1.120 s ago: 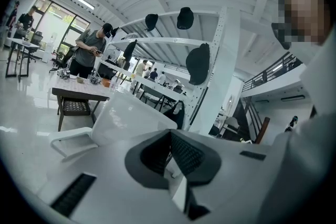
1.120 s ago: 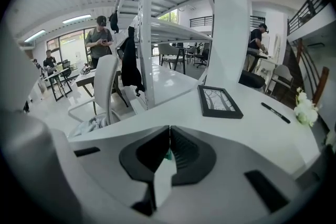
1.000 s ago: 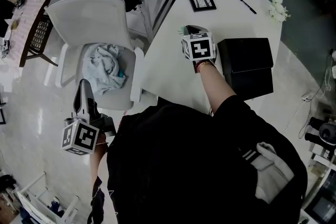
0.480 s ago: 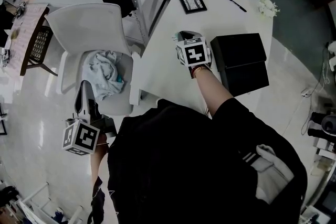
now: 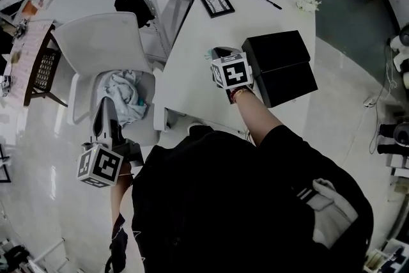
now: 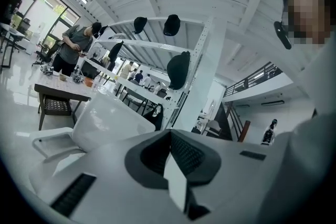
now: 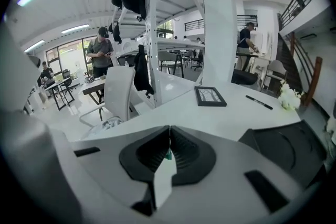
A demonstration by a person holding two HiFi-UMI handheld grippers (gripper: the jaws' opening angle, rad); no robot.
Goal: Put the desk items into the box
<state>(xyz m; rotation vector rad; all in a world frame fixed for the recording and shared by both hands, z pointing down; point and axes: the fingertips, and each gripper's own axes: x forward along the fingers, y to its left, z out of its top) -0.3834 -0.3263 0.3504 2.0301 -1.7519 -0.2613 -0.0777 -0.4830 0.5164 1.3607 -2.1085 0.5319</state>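
white desk [image 5: 192, 41] in open office, black box [image 5: 279, 67] beside right gripper [image 5: 217, 51]; left gripper [image 5: 106, 105] by chair [image 5: 105, 41]; both with jaws together.

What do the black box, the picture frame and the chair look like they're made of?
Black box: likely matte card or board; flat, dull faces and crisp edges. Picture frame: dark border, wood or plastic, cannot tell which. Chair: moulded white plastic, judging by its smooth one-piece shell with a soft sheen.
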